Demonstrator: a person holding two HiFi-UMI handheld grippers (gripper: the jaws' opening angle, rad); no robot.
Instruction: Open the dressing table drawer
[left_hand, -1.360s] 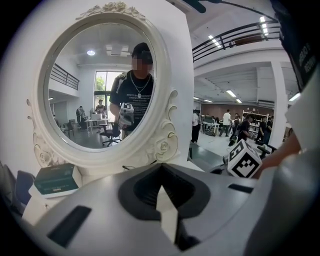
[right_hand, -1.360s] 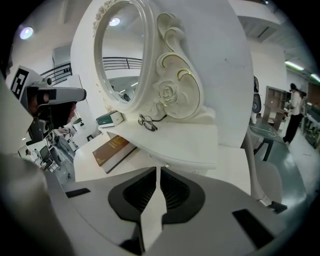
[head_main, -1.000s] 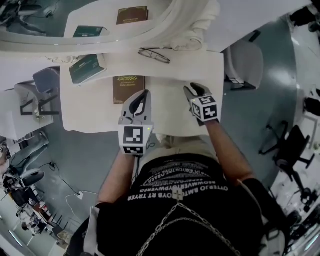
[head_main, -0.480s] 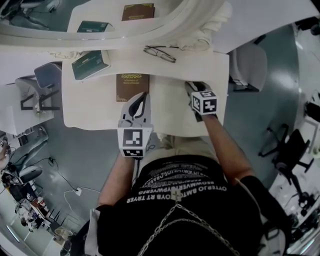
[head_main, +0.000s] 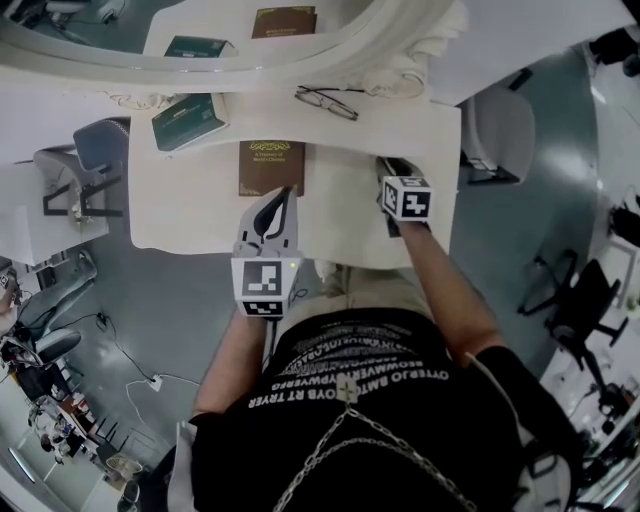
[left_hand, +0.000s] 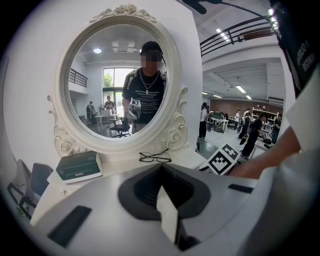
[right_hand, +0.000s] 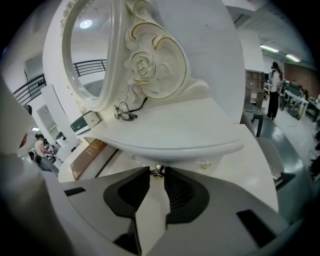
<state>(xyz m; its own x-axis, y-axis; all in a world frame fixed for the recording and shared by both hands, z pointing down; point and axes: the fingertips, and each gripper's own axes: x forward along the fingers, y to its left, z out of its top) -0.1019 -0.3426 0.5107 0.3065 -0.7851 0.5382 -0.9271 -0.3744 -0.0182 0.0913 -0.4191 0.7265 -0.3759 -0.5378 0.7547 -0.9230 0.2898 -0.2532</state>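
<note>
While grey floor (head_main: 180, 300) surrounds it, the white dressing table (head_main: 340, 200) holds glasses (head_main: 327, 101).

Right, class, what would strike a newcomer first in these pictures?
The big oval mirror in its carved white frame dominates the back of the white dressing table. Under its curved shelf rim, the right hand-held gripper is closing its jaws around a small metal drawer knob.

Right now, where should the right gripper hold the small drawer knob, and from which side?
Grip the metal knob by its round head, coming straight at the drawer front with one jaw on each side. It sticks out toward the right gripper, whose closing jaws have it between them.
</note>
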